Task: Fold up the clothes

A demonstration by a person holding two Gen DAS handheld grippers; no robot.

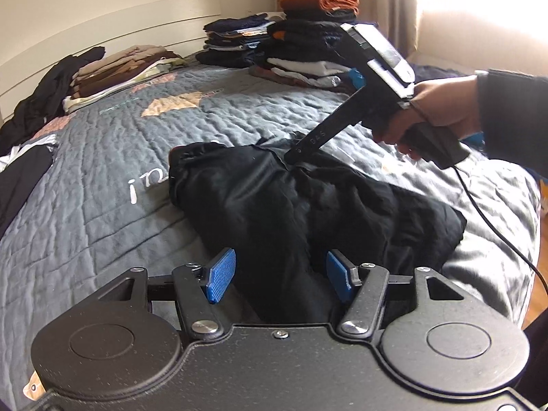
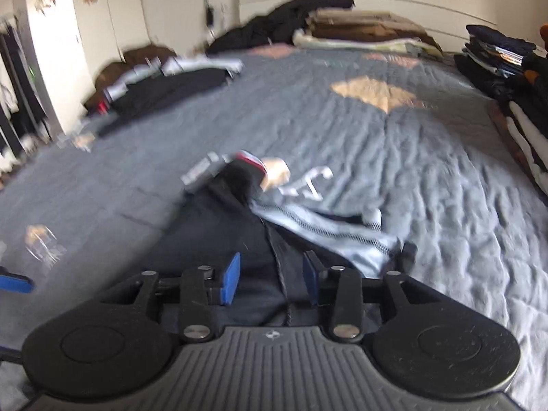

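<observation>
A crumpled black garment (image 1: 291, 205) lies on the grey quilt (image 1: 102, 171) of a bed. My left gripper (image 1: 279, 275) is open at the garment's near edge, with black cloth running between its blue pads (image 1: 221, 274). A hand (image 1: 435, 109) holds my right gripper (image 1: 294, 161), whose tip rests on the garment's far edge. The right wrist view is blurred: my right gripper (image 2: 270, 277) is open, low over the black garment (image 2: 219, 233), with a seam between its pads. A pale grey-blue piece with dark stitching (image 2: 325, 233) lies just beyond.
Folded stacks stand along the far side: tan (image 1: 130, 68), dark (image 1: 239, 37), and a tall one topped with orange (image 1: 318, 0). Loose black clothes (image 1: 41, 99) lie at the left. A cable (image 1: 496, 226) hangs by the bed's right edge.
</observation>
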